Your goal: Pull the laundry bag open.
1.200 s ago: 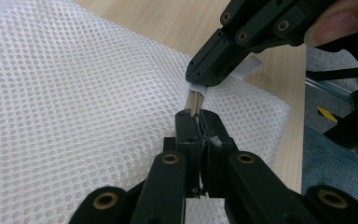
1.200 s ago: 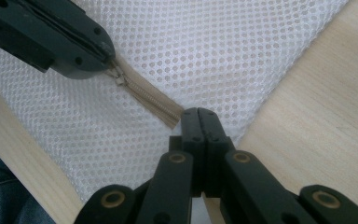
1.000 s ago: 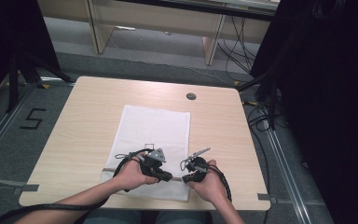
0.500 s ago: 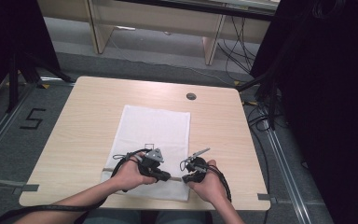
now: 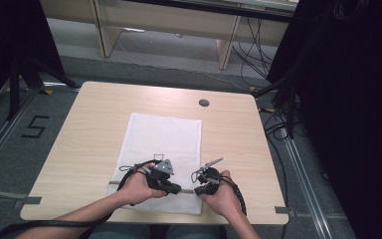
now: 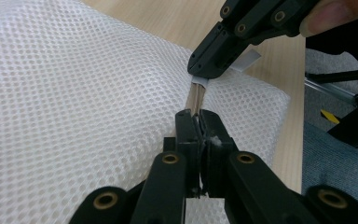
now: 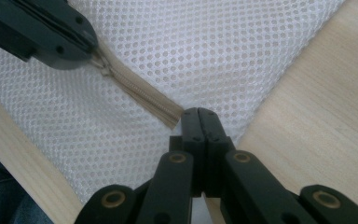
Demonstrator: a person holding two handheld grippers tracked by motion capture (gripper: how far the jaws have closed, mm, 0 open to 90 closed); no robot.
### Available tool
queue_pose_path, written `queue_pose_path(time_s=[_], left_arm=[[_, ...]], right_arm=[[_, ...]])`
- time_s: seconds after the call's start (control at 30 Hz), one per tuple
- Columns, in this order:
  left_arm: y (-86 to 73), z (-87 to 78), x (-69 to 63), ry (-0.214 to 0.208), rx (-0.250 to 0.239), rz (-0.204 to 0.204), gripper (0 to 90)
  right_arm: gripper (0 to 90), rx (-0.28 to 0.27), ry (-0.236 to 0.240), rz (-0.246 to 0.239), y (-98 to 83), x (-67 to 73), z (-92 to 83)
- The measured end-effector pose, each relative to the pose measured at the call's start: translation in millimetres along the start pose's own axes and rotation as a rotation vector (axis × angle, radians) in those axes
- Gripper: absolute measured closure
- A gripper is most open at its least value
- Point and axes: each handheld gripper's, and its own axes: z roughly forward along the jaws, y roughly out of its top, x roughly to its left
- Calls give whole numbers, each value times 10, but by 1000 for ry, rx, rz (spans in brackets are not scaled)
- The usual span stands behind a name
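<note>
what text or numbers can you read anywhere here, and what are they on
"5": a black figure marked on the grey floor left of the table.
No print shows on the white mesh bag, its beige zipper, the left gripper or the right gripper.

The high view looks forward and down on the whole table (image 5: 94, 129) from well above; each gripper view sits close over the white mesh bag (image 6: 74, 93) — both looking along their own jaws, sharing its beige zipper (image 7: 144, 100) — each catching the other's jaws
</note>
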Motion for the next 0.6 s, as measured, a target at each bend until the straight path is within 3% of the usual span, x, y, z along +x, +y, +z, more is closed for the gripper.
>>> queue_pose_path(time_s=[0.1, 0.13, 0.2, 0.6], left_arm=[[-25, -37, 20, -3, -8, -12, 872], [-33, -33, 18, -4, -10, -29, 872], [-27, -36, 20, 3, -3, -9, 872], [-36, -46, 5, -8, -4, -11, 872]], right_arm=[[900, 3, -1, 10, -1, 8, -2], [900, -1, 2, -10, 2, -6, 2], [900, 2, 1, 1, 1, 0, 0], [900, -5, 2, 6, -7, -1, -1]])
